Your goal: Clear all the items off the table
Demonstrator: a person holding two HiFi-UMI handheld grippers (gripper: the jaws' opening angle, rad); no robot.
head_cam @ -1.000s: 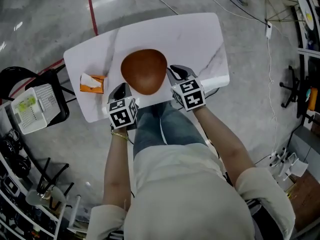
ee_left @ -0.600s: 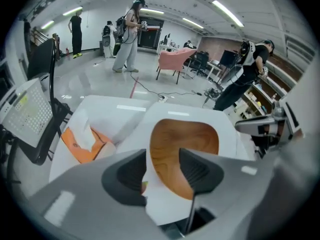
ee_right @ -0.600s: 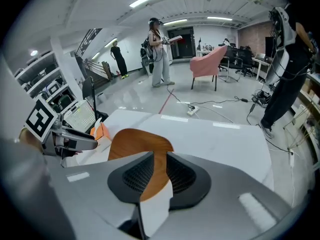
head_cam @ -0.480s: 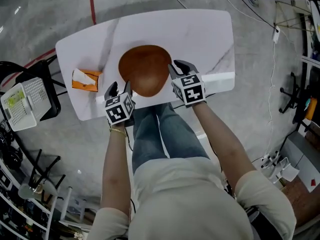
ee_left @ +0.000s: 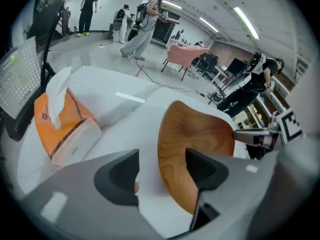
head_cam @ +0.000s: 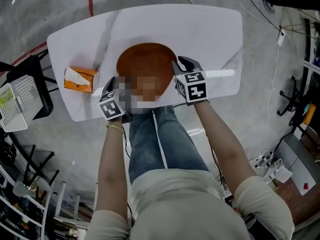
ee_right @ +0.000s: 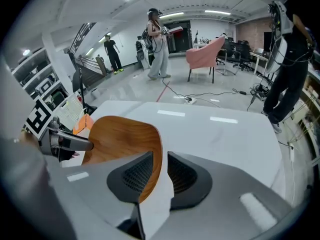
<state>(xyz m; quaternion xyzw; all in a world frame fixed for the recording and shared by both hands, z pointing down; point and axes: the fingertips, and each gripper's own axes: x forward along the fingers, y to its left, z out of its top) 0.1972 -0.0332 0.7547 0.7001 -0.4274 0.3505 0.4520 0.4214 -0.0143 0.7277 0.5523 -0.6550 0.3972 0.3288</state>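
Note:
A brown wooden bowl (head_cam: 147,64) sits on the white table (head_cam: 200,29), towards its near edge. My left gripper (head_cam: 119,90) is at the bowl's left rim. In the left gripper view its jaws (ee_left: 160,166) stand wide apart after just opening; the bowl's rim (ee_left: 200,134) lies between them, untouched. My right gripper (head_cam: 181,66) is at the right rim. Its jaws (ee_right: 159,171) have just been opening and straddle the thin rim (ee_right: 120,139), with a sliver of table showing beside one pad. An orange tissue box (head_cam: 79,79) lies at the table's left end.
A white perforated basket (head_cam: 20,101) stands on a black stand left of the table. Cables run over the floor behind it. The person's legs (head_cam: 155,139) are against the near edge. Several people and a pink chair (ee_right: 205,51) are far back.
Both grippers and the bowl have come down to the table. The left jaws went from closed on the rim to wide open. The right jaws parted slightly.

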